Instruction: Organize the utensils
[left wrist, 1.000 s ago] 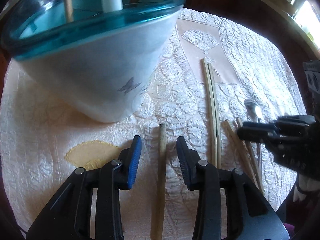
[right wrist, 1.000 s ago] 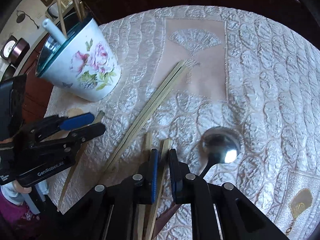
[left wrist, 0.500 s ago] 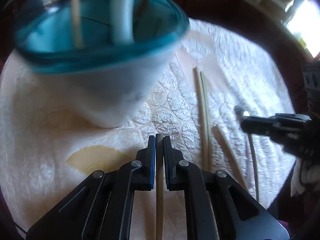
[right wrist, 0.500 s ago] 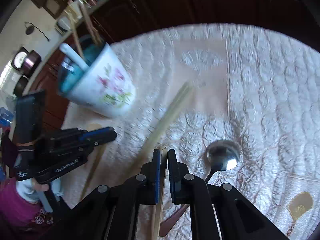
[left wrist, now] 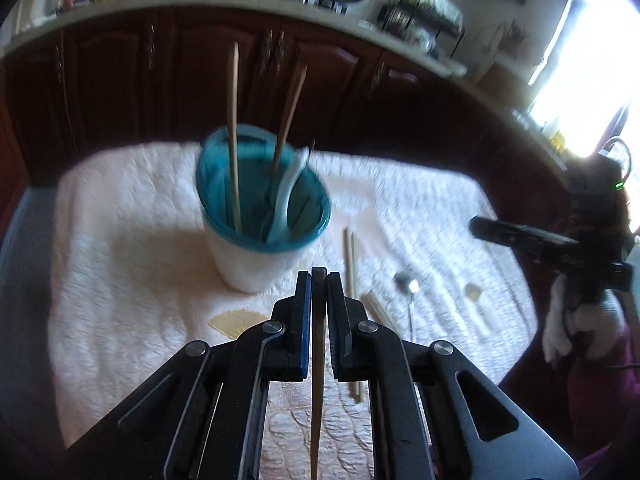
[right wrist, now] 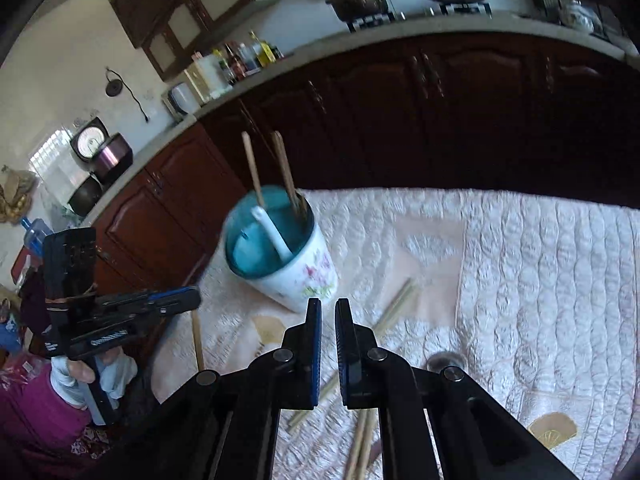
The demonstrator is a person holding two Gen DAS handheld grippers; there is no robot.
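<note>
My left gripper (left wrist: 319,276) is shut on a brown wooden chopstick (left wrist: 318,344) and holds it in the air, in front of the cup. In the right wrist view the left gripper (right wrist: 196,296) appears at the left with the stick (right wrist: 197,340) hanging under it. The white floral cup (left wrist: 248,264) (right wrist: 296,280) with a teal inside holds two upright chopsticks and a white spoon. My right gripper (right wrist: 328,308) (left wrist: 476,226) is raised and shut; no stick shows between its pads. Two light wooden sticks (right wrist: 362,440) lie on the cloth under it.
A pale pair of chopsticks (left wrist: 349,264) (right wrist: 400,300) and a metal spoon (left wrist: 405,282) (right wrist: 444,360) lie on the quilted white tablecloth (left wrist: 132,264) right of the cup. Dark wooden cabinets (right wrist: 460,120) and a cluttered counter stand behind the table.
The left gripper closed on the brown chopstick and lifted it off the cloth. Both grippers rose and tilted up. The stick seen between the right jaws earlier no longer shows there.
</note>
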